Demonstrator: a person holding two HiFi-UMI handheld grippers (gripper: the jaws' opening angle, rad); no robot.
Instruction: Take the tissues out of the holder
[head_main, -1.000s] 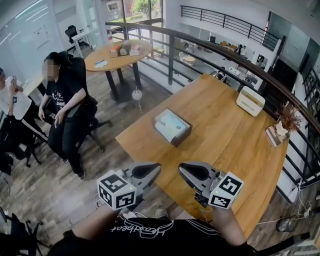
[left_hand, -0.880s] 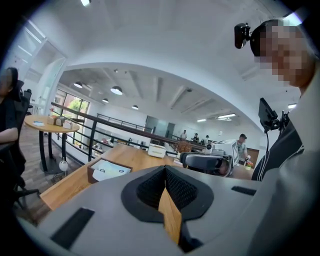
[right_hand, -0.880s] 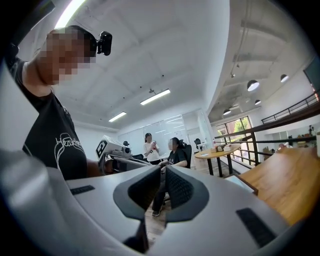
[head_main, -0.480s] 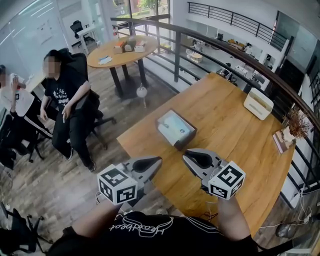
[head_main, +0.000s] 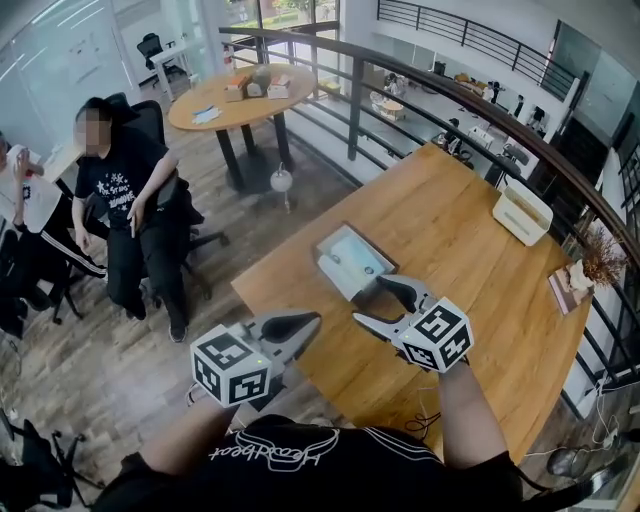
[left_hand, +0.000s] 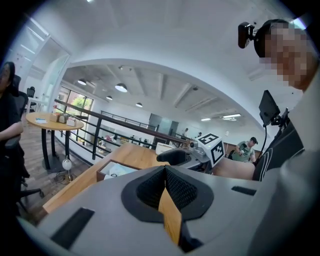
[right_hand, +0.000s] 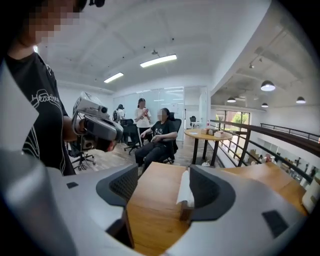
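Observation:
The tissue holder (head_main: 351, 261), a dark wooden box with a pale tissue pack in it, sits near the left edge of the long wooden table (head_main: 470, 280). My right gripper (head_main: 371, 301) hovers just in front of it, apart from it. Its jaws are opening and stand wide, with nothing gripped between them. In the right gripper view the holder (right_hand: 185, 194) shows past the right pad, with bare tabletop between the jaws of the gripper (right_hand: 162, 187). My left gripper (head_main: 312, 322) is shut and empty, off the table's near left edge. The left gripper view shows its jaws (left_hand: 165, 171) together and the holder (left_hand: 117, 170) ahead.
A white box (head_main: 522, 212) and a small vase of dried stems (head_main: 586, 268) stand at the table's far right. A dark railing (head_main: 420, 90) runs behind the table. A seated person (head_main: 125, 200) and a round table (head_main: 238, 100) are on the floor to the left.
My right gripper has moved forward to the tissue holder and its jaws have gone from shut to wide open. The left gripper has stayed put and shut.

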